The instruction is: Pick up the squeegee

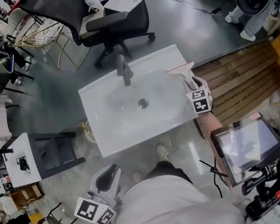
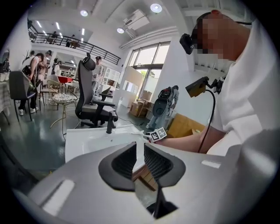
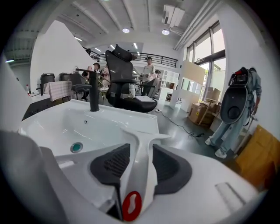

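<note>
The squeegee [image 1: 185, 73] is white with a pink blade edge and lies on the right rim of the white sink [image 1: 100, 141], blade away from me. My right gripper [image 1: 193, 85] reaches over that rim. In the right gripper view the squeegee [image 3: 143, 140] has its handle between the two dark pads [image 3: 114, 164] of my right gripper [image 3: 141, 155], whose jaws stand wide and open; the red hang hole sits nearest the camera. My left gripper [image 1: 107, 179] hangs low beside my body, short of the sink. Its jaws [image 2: 138, 155] are shut with nothing between them.
A black faucet [image 1: 124, 70] stands at the sink's back rim, and a drain [image 1: 142, 103] sits in the basin. A black office chair [image 1: 114, 21] is behind the sink. Wooden slats [image 1: 242, 80] lie on the right, near a tablet on a stand [image 1: 246, 144]. A dark stool [image 1: 54, 154] stands left.
</note>
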Motion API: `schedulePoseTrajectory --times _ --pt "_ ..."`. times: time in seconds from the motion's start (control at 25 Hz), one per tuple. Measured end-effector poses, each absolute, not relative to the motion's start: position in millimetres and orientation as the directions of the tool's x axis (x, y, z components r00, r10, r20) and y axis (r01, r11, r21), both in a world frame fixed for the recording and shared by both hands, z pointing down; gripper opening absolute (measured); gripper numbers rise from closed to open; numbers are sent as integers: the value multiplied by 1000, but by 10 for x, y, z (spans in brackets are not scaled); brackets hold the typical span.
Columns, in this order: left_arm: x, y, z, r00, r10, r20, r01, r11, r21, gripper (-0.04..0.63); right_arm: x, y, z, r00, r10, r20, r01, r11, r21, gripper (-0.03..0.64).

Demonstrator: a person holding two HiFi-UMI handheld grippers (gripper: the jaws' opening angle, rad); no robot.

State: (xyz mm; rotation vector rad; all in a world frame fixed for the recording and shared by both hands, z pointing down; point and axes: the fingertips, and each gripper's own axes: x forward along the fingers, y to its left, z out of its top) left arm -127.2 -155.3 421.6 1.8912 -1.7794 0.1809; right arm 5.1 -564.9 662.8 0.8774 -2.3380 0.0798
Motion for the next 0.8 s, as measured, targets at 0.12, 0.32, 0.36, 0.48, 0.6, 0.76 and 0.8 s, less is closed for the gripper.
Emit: schedulePoseTrajectory --times 0.12,0.32,0.36,0.48,0.6,0.76,0.8 --pt "-1305 -1533 4233 111 -886 450 -957 27 289 58 22 -5731 6712 -568 -569 595 -608 777 163 149" --pt "-1390 -1539 4230 95 -888 450 -955 46 291 58 -45 -5827 6807 -551 -563 616 -605 778 169 132" --pt "-1409 -1528 4227 90 -888 450 -955 51 292 58 -50 -5830 6816 -546 -565 619 -606 776 174 127" --pt "-1458 -1479 4226 79 -892 446 -954 62 294 58 -37 -5843 6824 -529 -576 623 -618 765 183 106" --pt "-1501 -1447 4234 75 -892 445 -953 67 295 58 -11 -5860 6830 -517 -586 624 -623 757 195 98" --pt "-1549 -1417 4220 80 -897 435 -953 60 298 58 18 -5823 6773 -510 -592 624 -624 754 206 98" --pt "-1558 -1409 4218 82 -899 430 -952 57 301 58 22 -5799 6758 -510 -592 623 -624 754 206 98"
